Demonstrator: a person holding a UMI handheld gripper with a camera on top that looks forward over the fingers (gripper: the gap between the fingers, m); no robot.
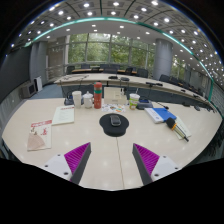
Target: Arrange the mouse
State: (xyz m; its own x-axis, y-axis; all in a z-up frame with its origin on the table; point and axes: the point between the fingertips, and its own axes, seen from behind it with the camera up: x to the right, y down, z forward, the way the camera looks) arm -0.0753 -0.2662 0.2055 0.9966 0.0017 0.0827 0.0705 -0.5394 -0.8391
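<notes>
A dark grey mouse (115, 120) lies on a round black mouse pad (114, 125) in the middle of the pale table (60, 140). My gripper (111, 157) is open, its two fingers with magenta pads (76, 155) spread wide above the bare table. The mouse and its pad lie beyond the fingertips, centred between them. Nothing is held.
Behind the pad stand a white cup (77, 98), an orange bottle (98, 95) and a green-labelled cup (134, 101). A magazine (39, 134) and papers (64, 115) lie to the left, a blue book (158, 114) and a white item (178, 127) to the right. Office chairs and tables stand beyond.
</notes>
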